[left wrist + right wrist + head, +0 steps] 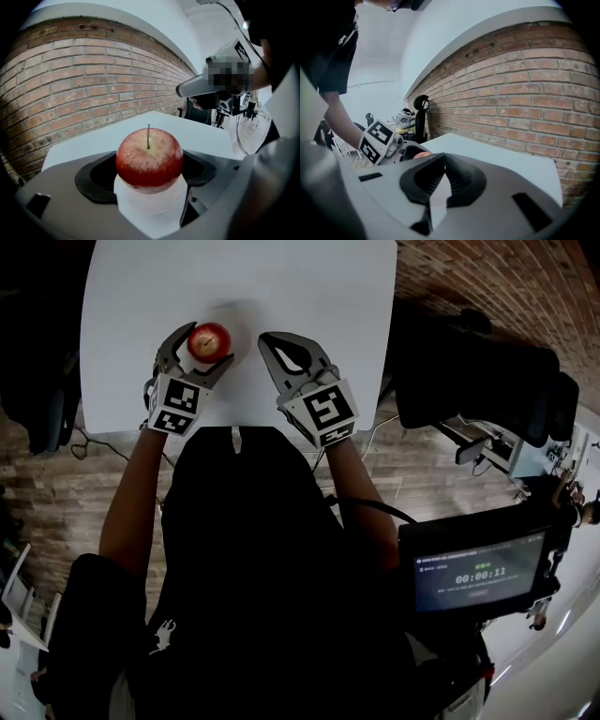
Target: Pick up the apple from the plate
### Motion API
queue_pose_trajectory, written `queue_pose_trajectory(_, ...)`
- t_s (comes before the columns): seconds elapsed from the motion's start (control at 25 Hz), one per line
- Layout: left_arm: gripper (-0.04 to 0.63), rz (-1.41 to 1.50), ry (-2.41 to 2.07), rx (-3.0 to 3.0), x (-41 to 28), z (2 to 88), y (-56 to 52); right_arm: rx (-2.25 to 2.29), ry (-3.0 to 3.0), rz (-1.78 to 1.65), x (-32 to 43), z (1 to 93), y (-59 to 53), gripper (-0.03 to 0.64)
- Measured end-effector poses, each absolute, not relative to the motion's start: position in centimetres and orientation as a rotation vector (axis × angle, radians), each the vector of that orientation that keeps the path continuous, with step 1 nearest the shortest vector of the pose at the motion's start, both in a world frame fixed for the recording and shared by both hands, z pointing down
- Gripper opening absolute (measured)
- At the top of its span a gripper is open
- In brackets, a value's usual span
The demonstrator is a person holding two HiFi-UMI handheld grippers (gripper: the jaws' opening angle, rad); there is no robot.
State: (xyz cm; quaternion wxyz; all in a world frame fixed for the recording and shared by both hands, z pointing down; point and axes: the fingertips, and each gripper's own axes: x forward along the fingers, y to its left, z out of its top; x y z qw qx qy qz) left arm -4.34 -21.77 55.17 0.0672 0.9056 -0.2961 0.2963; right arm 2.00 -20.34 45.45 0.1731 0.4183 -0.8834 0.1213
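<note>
A red apple (208, 337) with a thin stem sits between the jaws of my left gripper (208, 344), which is shut on it over the near left part of the white table (309, 296). In the left gripper view the apple (149, 157) fills the gap between the dark jaw pads. A faint round shade just beyond the apple may be the white plate (236, 309); I cannot tell for sure. My right gripper (266, 337) hovers a short way right of the apple. Its jaws meet at the tips (443, 158) with nothing in them.
The table's near edge lies just under both grippers. A black office chair (487, 381) stands to the right of the table, and a screen (478, 573) with a timer is at lower right. A brick wall (93, 84) runs behind the table.
</note>
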Motion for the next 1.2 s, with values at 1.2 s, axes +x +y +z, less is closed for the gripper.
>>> queue_pose_trajectory(1.2, 0.410, 0.682, -1.061, 2.809, -5.1, 42.1, -21.0, 1.280, -2.703, 0.265, 2.1, 36.2, -19.3, 0.003)
